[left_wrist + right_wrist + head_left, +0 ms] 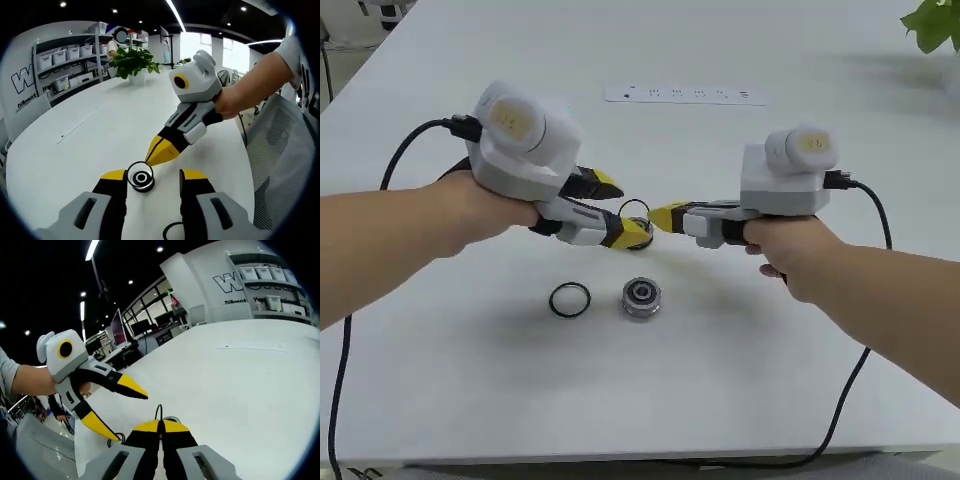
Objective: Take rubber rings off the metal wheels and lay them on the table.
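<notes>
A metal wheel lies on the white table, between the spread jaws of my left gripper, which is open and not touching it. My right gripper comes in from the right and is shut on that wheel's black rubber ring, which stands up as a thin loop above the wheel. Nearer me on the table lie a loose black ring and a bare metal wheel side by side.
A white power strip lies at the back of the table, and a green plant stands at the far right corner. Black cables trail from both grippers over the table's near edge. Shelves with bins line the room's wall.
</notes>
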Demonstrator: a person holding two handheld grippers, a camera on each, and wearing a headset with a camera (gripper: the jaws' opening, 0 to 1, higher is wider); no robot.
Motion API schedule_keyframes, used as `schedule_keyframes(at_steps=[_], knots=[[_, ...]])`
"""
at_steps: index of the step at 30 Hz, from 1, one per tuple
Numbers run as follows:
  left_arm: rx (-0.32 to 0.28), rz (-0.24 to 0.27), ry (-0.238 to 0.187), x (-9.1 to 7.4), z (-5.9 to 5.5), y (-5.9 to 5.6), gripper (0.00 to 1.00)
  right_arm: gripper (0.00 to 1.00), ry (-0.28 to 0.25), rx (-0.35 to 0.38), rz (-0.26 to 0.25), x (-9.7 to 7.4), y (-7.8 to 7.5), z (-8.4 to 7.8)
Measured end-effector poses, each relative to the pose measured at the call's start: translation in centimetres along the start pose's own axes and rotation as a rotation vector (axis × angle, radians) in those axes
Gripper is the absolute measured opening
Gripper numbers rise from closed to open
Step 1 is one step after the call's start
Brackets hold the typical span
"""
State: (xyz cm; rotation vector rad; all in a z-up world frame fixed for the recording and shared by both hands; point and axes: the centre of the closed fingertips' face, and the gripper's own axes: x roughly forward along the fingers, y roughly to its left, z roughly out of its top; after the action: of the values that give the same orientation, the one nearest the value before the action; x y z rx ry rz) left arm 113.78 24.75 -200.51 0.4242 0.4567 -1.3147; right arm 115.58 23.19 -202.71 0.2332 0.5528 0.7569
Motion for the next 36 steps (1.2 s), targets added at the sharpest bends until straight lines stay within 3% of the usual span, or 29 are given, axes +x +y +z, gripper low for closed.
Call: schedule_keyframes(at_steps=[9,18,36], knots=[[-0.023,0.015,-0.057,-2.4,0.3,-0.1,0.5,0.0,-0.006,0.01,0.026,-0.4,0.6,-0.1],[-0.047,0.046,-0.083,-4.5,0.0,0.3,0.61,0.0,-0.017,0.018,0.062,-0.4,1.8,0.2],[-0.069,0.072,-0.116,-7.3,-0.8,-0.4,0.75,0.0,-0.007,0.012,0.114,0.6,4.0,0.3]])
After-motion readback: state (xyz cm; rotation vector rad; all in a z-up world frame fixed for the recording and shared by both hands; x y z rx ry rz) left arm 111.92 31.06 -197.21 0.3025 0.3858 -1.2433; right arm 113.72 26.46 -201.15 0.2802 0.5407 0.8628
